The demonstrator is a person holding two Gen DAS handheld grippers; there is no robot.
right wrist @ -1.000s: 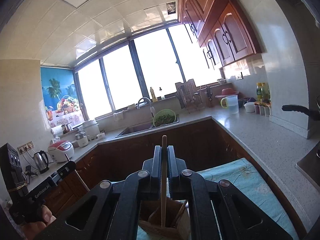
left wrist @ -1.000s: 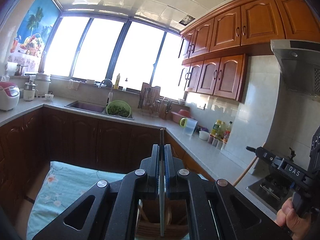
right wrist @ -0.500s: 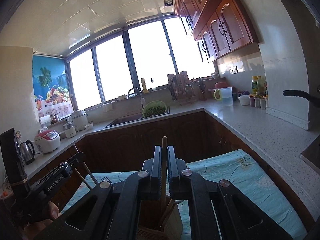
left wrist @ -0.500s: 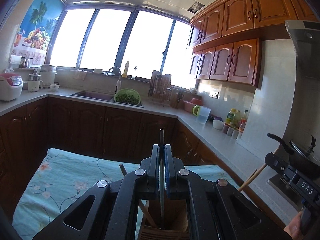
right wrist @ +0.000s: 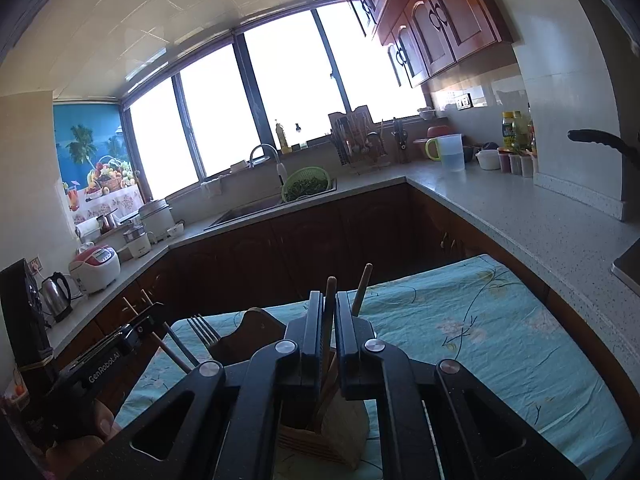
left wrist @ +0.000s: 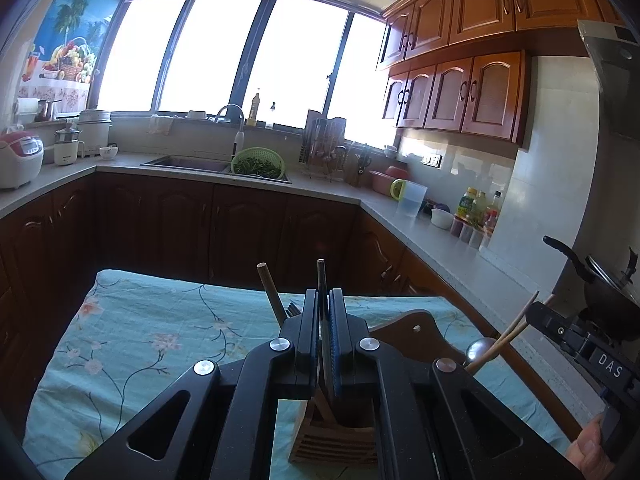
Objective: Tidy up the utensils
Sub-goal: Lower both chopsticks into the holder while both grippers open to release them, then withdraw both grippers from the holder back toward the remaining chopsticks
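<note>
A slatted wooden utensil holder [left wrist: 334, 442] stands on the floral tablecloth [left wrist: 152, 344], a wooden handle [left wrist: 270, 294] leaning out of it. The left gripper [left wrist: 325, 312] pinches a thin dark utensil [left wrist: 321, 280] upright over the holder; the right gripper [right wrist: 329, 320] clamps a wooden stick [right wrist: 329, 304] – bare cloth lies all round. Only the right view shows a fork [right wrist: 204, 330]

The wooden utensil holder [left wrist: 334, 436] is crowded from above by upright handles [left wrist: 270, 294] and both grippers, with a dark wooden board [left wrist: 416, 332] just behind, while open floral tablecloth [left wrist: 140, 336] is left free on its far left side.
</note>
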